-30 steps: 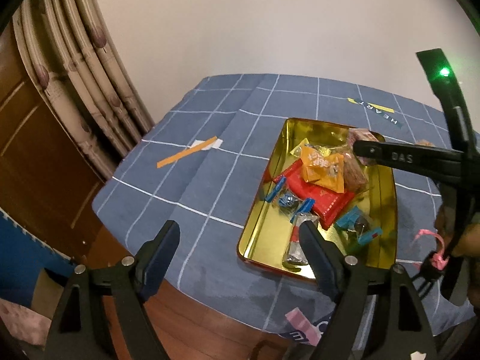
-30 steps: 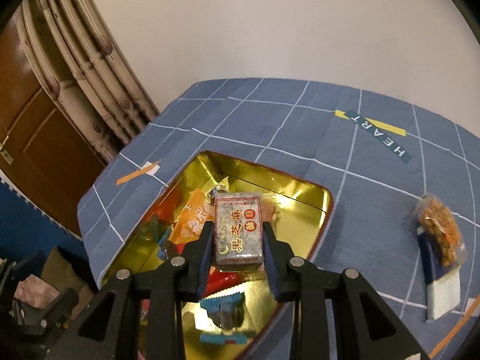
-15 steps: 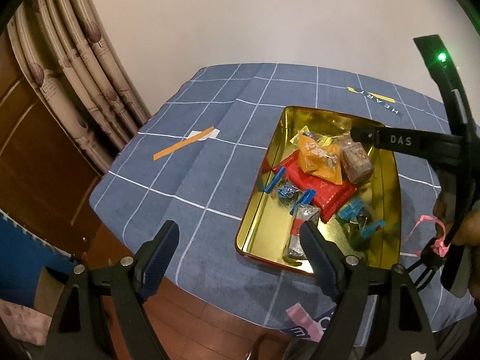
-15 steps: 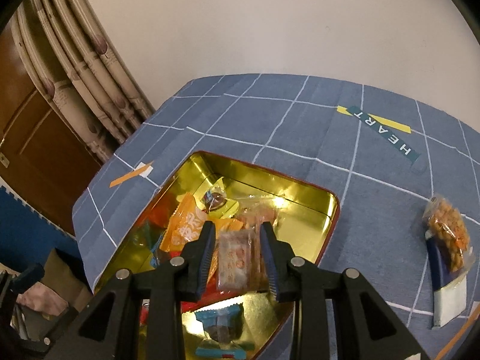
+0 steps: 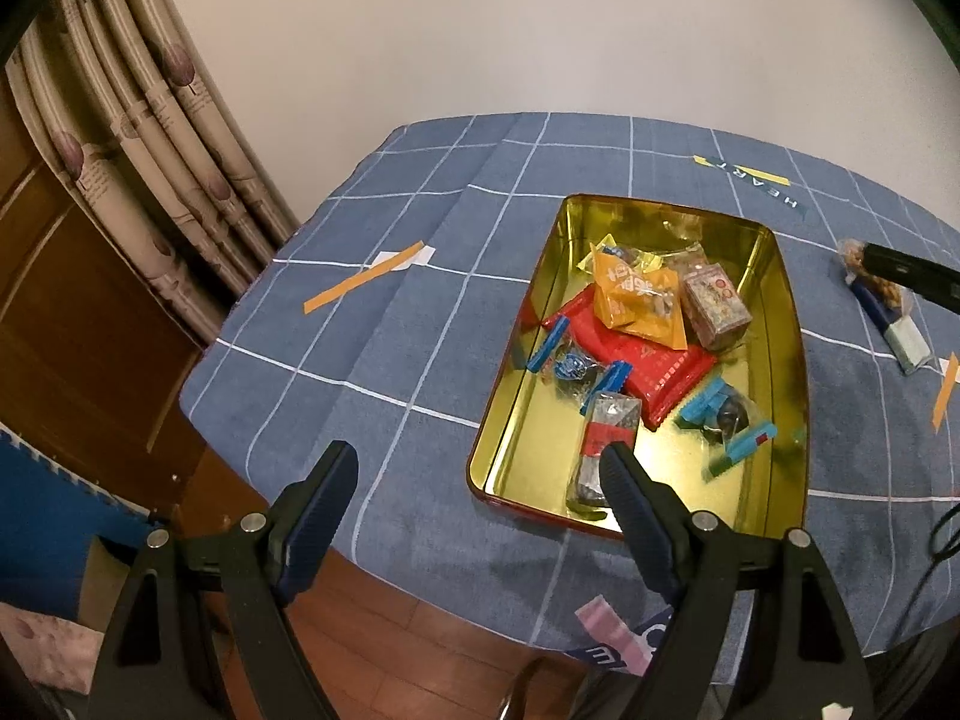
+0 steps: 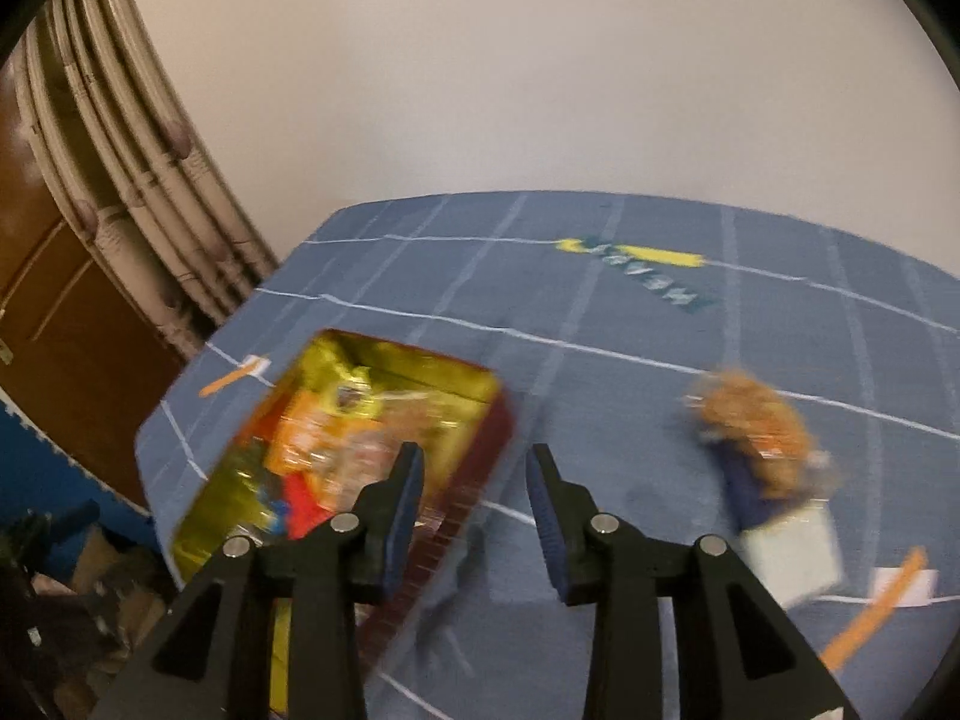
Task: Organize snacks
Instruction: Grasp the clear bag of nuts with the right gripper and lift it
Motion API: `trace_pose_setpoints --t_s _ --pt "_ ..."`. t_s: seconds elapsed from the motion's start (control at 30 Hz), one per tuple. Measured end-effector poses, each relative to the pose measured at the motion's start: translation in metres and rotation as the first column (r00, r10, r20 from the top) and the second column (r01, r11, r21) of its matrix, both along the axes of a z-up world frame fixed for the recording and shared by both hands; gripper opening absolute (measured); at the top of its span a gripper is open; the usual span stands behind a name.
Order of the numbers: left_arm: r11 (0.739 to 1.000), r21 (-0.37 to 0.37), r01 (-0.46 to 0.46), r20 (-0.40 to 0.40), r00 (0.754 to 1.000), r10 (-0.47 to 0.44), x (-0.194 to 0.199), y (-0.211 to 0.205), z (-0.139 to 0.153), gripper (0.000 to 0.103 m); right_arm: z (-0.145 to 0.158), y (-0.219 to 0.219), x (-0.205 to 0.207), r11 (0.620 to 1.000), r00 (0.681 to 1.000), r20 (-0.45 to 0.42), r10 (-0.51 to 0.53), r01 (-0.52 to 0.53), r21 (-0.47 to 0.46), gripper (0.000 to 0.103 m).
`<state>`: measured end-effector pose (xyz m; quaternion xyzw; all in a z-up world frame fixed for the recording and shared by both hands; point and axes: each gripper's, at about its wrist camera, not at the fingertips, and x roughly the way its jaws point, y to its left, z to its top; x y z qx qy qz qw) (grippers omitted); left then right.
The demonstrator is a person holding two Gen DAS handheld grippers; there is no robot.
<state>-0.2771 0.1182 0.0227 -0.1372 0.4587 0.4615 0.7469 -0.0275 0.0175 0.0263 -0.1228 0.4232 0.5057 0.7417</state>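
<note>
Now the right tool [image 6: 474,480], jaws just parting and empty, hangs over the counter [image 6: 630,396] between the gold tin [image 6: 480,384] of snacks and what looks like a loose snack bag [image 6: 762,444]; the left tool [image 5: 474,480] gapes wide, empty.

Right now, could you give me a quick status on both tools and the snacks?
Left tool open, empty. Right tool empty, just opening. Gold tin holds most snacks; peanut packet outside on cloth. Nothing in the way.
</note>
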Motion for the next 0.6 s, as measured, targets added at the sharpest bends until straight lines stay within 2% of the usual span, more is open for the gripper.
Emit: trace_pose_setpoints --t_s 0.07,0.13,0.3,0.47,0.6 --pt "1.0 0.001 0.002 -0.005 1.0 -0.002 0.001 -0.001 -0.001 0.08 -0.001 -0.016 0.016 1.0 1.0 0.018 -0.013 0.013 -0.023 0.039" --pt "1.0 0.0 0.006 -0.011 1.0 -0.006 0.001 -0.001 -0.002 0.08 -0.005 -0.027 0.033 0.998 1.0 0.02 -0.02 0.021 -0.06 0.049" --pt "1.0 0.007 0.012 -0.028 1.0 -0.012 0.004 -0.004 -0.005 0.08 -0.017 -0.034 0.059 0.99 0.998 0.06 -0.029 0.037 -0.135 0.059" --pt "1.0 0.0 0.012 -0.043 0.999 -0.012 0.005 -0.001 -0.009 0.08 -0.03 -0.021 0.067 0.971 0.987 0.159 0.027 0.012 -0.24 0.062" --pt "1.0 -0.003 0.014 -0.05 0.999 -0.014 0.007 0.0 -0.012 0.08 -0.04 -0.007 0.082 0.96 0.987 0.148 0.057 -0.014 -0.278 0.063"
